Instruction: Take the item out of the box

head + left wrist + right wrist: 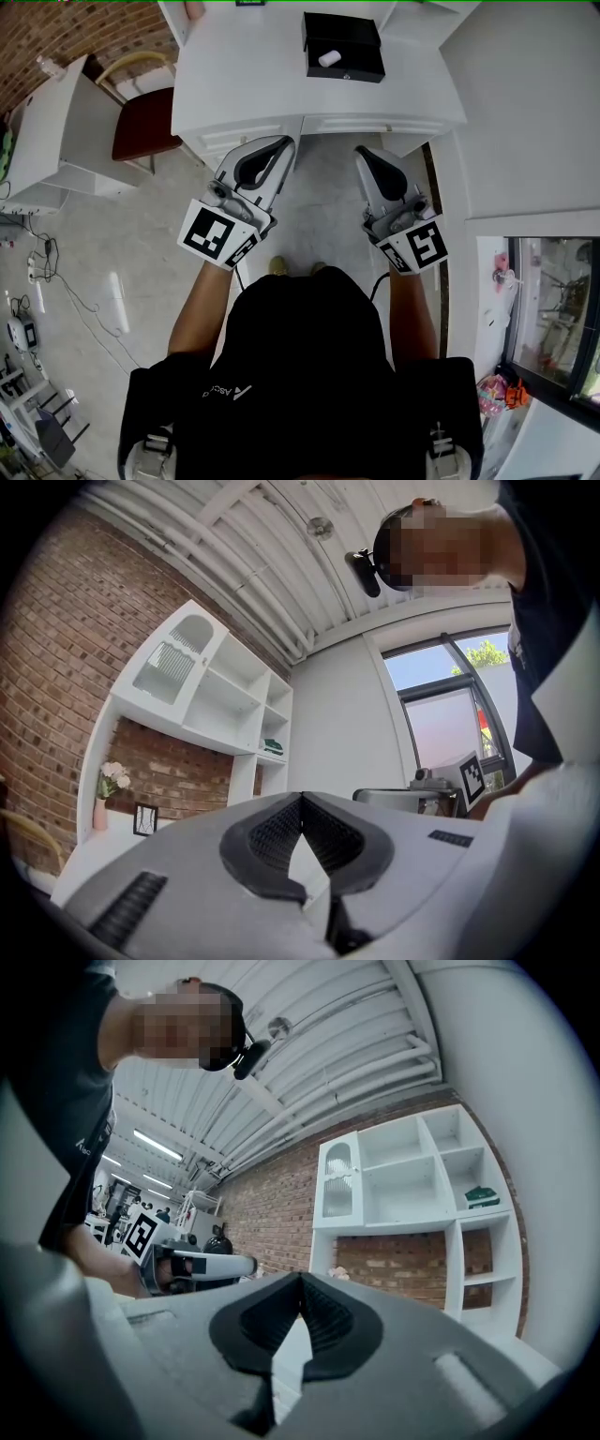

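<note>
Head view: the black box sits well back on the white surface, with the white item lying inside. The left gripper and right gripper hang side by side short of the surface's near edge, likely poised before the reach; the path forward looks free, with a chair off left

Left gripper view: jaws pressed together, empty, tilted up toward shelves

Right gripper view: likewise closed on nothing

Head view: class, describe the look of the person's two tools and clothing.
The left tool and right tool have light grey tapered bodies with black ribbed pads. Each carries a white cube with black square markers and a thin black cable. The person wears a black short-sleeved shirt.
</note>
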A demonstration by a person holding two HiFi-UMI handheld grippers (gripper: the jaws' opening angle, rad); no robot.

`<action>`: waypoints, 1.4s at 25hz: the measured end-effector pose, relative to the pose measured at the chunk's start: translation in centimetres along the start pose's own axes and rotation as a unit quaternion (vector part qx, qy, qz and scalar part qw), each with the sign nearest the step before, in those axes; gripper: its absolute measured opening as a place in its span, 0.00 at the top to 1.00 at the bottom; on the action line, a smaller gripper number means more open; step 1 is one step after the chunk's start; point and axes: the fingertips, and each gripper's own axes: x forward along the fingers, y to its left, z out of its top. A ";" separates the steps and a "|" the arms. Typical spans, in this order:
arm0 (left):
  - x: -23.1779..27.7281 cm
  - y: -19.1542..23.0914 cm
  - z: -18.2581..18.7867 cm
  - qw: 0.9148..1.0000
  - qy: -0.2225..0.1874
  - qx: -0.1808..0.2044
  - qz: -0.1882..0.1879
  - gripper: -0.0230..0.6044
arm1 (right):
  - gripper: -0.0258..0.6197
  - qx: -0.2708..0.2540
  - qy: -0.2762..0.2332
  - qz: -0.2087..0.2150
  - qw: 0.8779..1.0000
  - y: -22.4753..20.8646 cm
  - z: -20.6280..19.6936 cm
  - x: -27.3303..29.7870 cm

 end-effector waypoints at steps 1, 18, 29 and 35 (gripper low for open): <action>-0.1 0.6 0.0 1.000 -0.001 -0.001 -0.001 0.97 | 0.96 -0.002 0.001 -0.004 1.000 0.0 0.0 0.3; 9.0 8.4 -2.8 1.000 0.014 0.008 0.002 0.97 | 0.96 -0.010 0.007 -0.012 1.000 -10.7 -4.0 6.2; 23.5 15.6 -6.5 0.998 0.045 0.026 0.038 0.96 | 0.96 -0.033 0.014 0.021 0.999 -25.0 -7.5 11.0; 30.2 19.2 -10.7 0.994 0.095 0.035 0.050 0.97 | 0.96 -0.024 0.015 0.046 0.999 -31.2 -9.3 12.7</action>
